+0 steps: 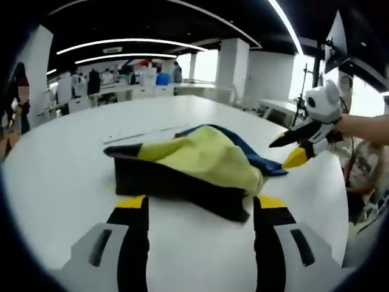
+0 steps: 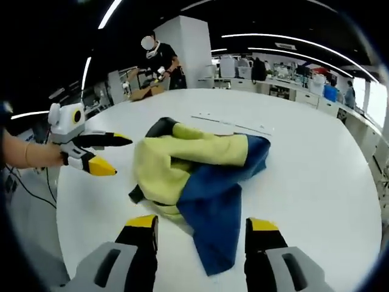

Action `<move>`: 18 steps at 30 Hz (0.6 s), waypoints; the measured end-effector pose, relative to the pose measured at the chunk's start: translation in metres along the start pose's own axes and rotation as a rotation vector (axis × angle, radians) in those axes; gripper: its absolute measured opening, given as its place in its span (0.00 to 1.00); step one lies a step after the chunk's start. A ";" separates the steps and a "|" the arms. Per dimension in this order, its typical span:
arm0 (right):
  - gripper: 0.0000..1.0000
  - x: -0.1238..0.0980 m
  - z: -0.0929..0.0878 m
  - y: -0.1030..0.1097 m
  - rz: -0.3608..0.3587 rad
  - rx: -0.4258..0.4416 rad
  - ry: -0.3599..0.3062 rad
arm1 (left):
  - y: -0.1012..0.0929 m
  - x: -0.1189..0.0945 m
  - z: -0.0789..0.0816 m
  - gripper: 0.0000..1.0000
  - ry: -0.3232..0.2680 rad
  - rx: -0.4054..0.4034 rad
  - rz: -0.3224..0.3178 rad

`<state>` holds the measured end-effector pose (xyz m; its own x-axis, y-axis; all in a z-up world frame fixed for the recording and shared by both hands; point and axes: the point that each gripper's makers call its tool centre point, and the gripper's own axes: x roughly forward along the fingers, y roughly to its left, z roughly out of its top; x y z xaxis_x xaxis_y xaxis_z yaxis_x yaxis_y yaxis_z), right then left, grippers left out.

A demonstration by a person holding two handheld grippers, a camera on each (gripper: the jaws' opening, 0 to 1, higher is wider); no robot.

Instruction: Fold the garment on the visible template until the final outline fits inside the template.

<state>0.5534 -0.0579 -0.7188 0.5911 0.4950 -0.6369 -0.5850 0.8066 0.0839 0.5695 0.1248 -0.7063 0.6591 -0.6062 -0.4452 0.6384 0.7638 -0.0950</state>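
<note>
Right gripper view: crumpled, soft yellow-blue-black garment [image 2: 194, 182]; smooth white table [image 2: 316, 158].

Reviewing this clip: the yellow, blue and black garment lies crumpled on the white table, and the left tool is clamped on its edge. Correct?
Not quite. The left tool is open and apart from the garment, as the right gripper view shows. The garment does lie crumpled on the white table.
</note>
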 end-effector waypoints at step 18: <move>0.21 0.011 -0.020 -0.004 -0.091 -0.136 0.010 | -0.026 0.032 -0.028 0.40 0.086 0.007 -0.045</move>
<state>0.5516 -0.0624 -0.7411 0.6396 0.4183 -0.6450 -0.5999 0.7962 -0.0785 0.5627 0.0922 -0.7432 0.5934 -0.6185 -0.5151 0.6694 0.7346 -0.1108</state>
